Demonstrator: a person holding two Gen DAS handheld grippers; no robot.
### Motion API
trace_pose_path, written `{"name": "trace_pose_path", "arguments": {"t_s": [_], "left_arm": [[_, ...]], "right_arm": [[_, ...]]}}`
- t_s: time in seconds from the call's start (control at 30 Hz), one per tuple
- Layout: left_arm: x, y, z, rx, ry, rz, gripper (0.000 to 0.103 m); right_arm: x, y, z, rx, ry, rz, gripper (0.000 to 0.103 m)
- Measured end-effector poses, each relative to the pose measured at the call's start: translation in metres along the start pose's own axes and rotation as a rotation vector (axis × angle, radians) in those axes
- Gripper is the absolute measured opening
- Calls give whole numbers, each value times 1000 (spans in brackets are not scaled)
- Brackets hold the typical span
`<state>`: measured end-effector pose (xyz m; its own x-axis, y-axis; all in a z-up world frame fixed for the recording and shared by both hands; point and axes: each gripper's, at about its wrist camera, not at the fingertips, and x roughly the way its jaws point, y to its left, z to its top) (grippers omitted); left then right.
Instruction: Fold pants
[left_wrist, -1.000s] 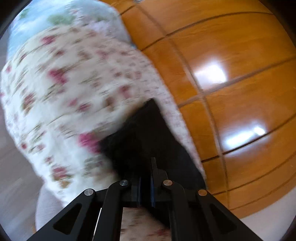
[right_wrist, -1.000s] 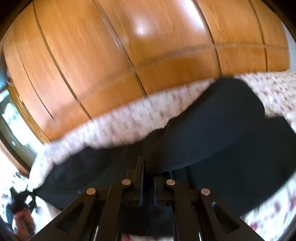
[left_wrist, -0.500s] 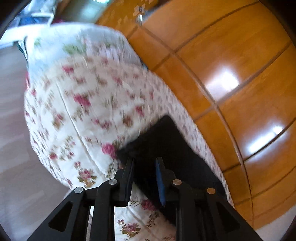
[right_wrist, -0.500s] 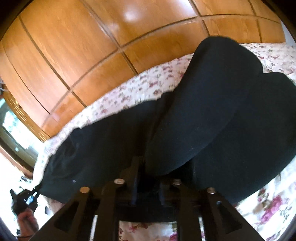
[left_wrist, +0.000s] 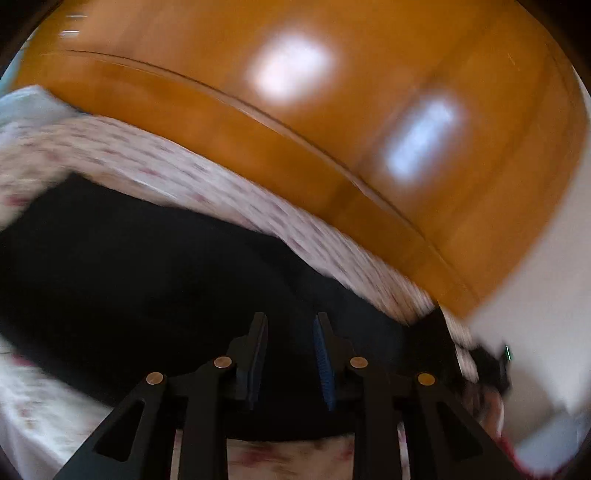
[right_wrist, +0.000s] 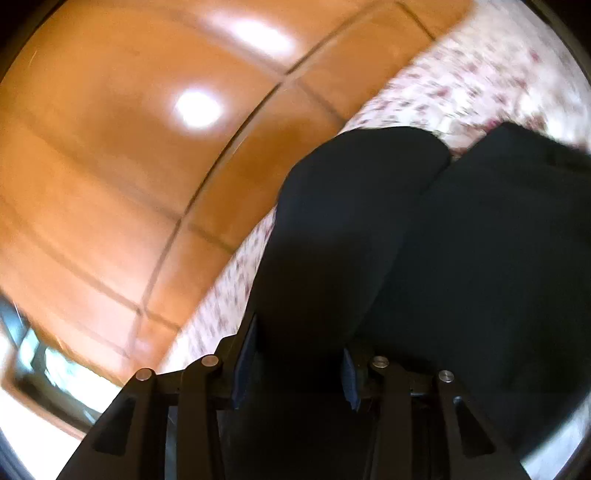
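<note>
The black pants (left_wrist: 140, 280) lie across a floral bedspread (left_wrist: 229, 192). My left gripper (left_wrist: 290, 325) is open and empty, its blue-padded fingers apart just above the black cloth. In the right wrist view the pants (right_wrist: 480, 258) fill the right half, with a rounded fold of fabric (right_wrist: 343, 229) rising between my fingers. My right gripper (right_wrist: 299, 339) is open, its jaws wide on either side of that fold, not pinching it. Both views are motion-blurred.
A glossy orange wooden wardrobe (left_wrist: 332, 110) stands right behind the bed, also in the right wrist view (right_wrist: 129, 147). A white wall (left_wrist: 535, 295) is at the right. The other gripper and hand (left_wrist: 487, 369) show at the pants' far end.
Both grippers have let go: the left opened half a second ago and swung round to look along the pants; the right, shut on the fabric before, now stands open around the fold.
</note>
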<state>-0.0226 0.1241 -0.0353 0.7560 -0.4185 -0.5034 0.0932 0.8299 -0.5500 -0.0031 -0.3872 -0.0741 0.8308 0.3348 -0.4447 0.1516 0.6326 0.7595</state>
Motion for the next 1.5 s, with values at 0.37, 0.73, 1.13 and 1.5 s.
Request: {"name": "trace_pose_path", "arguments": {"t_s": [0.37,0.73,1.13,1.5], "left_arm": [[83,-127,-49,433,268,-262,53],[119,-171,-91,747,352,-223,53],[141,-180,-99,807,372,-264,14],[110,-183,-71,680,359,-374,7]], "right_arm": [[-15,-20,40,138,-159,32,9],[-78,-8,14,-69,-175,-162,8],[-88,-89,26,248,-219,-40,23],[-114,-41,42,15,-238,-184,7]]}}
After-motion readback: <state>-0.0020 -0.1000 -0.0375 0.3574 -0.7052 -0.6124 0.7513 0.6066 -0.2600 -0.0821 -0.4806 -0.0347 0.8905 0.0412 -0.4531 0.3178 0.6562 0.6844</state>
